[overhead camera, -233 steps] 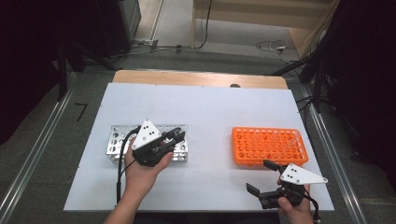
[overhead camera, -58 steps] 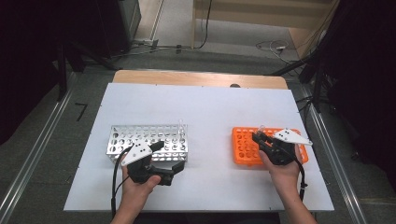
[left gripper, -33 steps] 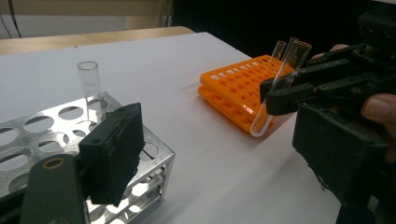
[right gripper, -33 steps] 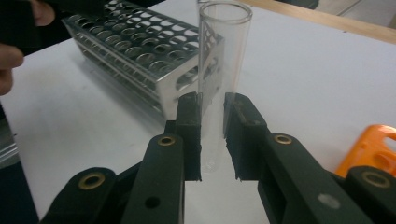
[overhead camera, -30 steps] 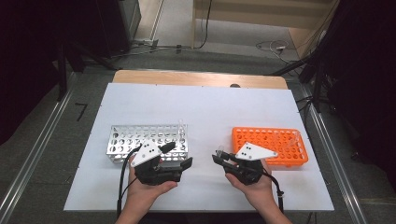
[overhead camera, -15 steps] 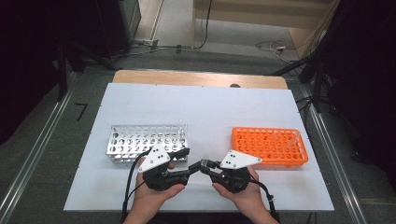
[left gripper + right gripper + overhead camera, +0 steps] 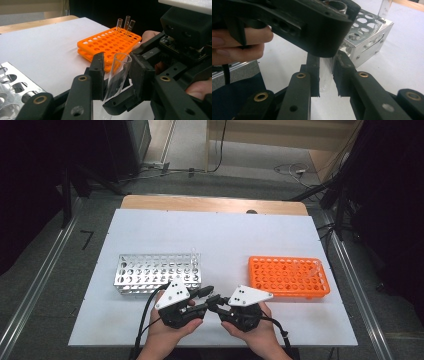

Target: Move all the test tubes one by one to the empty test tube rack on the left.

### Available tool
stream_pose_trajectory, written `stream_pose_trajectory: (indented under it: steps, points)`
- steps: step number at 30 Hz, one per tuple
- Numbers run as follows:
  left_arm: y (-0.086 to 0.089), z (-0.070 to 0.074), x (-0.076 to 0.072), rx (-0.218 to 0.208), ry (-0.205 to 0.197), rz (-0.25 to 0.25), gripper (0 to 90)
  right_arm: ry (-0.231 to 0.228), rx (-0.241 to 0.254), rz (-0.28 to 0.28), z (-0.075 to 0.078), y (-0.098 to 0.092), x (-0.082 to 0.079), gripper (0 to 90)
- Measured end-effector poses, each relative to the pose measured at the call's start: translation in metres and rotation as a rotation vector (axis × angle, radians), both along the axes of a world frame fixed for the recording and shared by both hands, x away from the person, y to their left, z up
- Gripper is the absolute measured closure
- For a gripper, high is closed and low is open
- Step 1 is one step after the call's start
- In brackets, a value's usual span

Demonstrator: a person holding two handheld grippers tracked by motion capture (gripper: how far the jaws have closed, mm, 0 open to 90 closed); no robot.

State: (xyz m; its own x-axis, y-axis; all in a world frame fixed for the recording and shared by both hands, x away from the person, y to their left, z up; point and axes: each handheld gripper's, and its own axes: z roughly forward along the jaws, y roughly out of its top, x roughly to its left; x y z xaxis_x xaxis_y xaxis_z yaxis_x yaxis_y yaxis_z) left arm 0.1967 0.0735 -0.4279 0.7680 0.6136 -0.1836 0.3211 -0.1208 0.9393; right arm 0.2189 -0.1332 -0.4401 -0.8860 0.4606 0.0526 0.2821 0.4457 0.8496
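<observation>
A clear test tube (image 7: 117, 75) stands tilted at the table's front middle, where both grippers meet. My right gripper (image 7: 326, 63) is shut on the tube (image 7: 325, 77) low down. My left gripper (image 7: 118, 58) is open, with one jaw on each side of the tube's upper part and a small gap left. From above, the left gripper (image 7: 206, 296) and right gripper (image 7: 215, 301) point at each other, tips touching. The orange rack (image 7: 289, 277) lies to the right and the metal rack (image 7: 157, 272) to the left.
Three tubes (image 7: 126, 23) stand in the orange rack's (image 7: 110, 42) far corner. One tube (image 7: 384, 7) stands at a far corner of the metal rack (image 7: 367, 32). The white table (image 7: 220, 240) stretches bare behind the racks, ending at a wooden strip (image 7: 210, 204).
The right gripper came from the orange rack to the front middle with the tube. The left gripper moved right from the metal rack to meet it and now straddles the tube.
</observation>
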Motion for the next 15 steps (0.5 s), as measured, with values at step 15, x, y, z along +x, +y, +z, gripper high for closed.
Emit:
stream_pose_trajectory:
  steps: [15]
  points:
    - [-0.0027,0.0001,0.0002,0.034,-0.023,0.021,75.3,0.002,0.005,-0.003,0.0005,0.0000,0.0004,74.0]
